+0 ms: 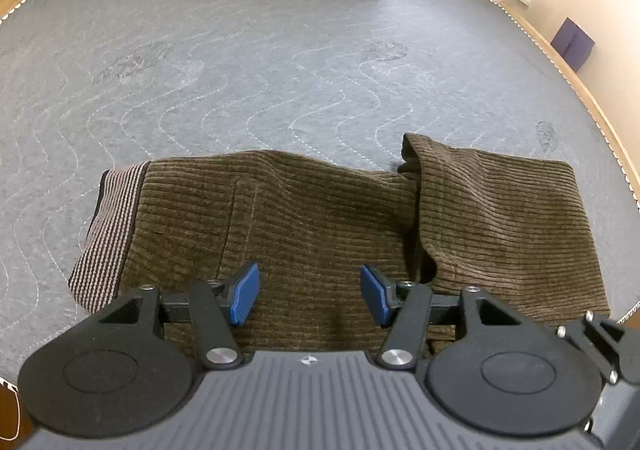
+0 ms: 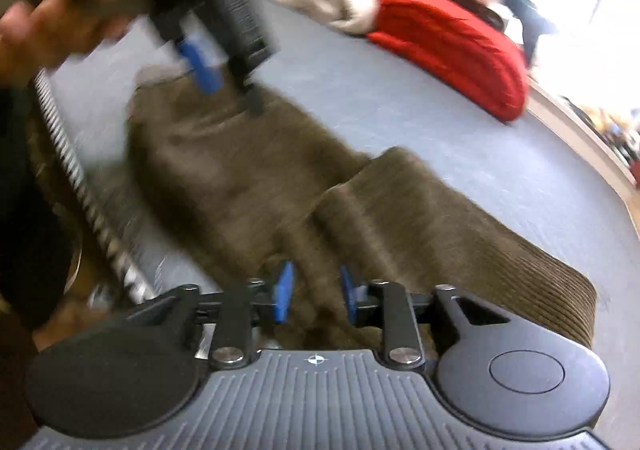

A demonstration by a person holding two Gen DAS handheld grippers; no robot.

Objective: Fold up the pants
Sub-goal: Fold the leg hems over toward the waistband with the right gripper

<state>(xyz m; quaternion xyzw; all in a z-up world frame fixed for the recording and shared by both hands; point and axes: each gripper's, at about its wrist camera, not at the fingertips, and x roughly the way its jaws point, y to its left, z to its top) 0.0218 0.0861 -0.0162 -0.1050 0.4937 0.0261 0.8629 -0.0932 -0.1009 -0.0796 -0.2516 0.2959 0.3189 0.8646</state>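
Corduroy pants (image 1: 304, 226) lie partly folded on the mattress (image 1: 280, 61), right leg end doubled leftward. Left gripper (image 1: 310, 296) and right gripper (image 2: 313, 292) hover above them with jaws apart, empty. Further folding likely remains.

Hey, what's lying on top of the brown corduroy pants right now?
One leg end is folded back over the brown corduroy pants. The layers beneath that flap are hidden. The left hand-held gripper is open above the cloth, gripping nothing.
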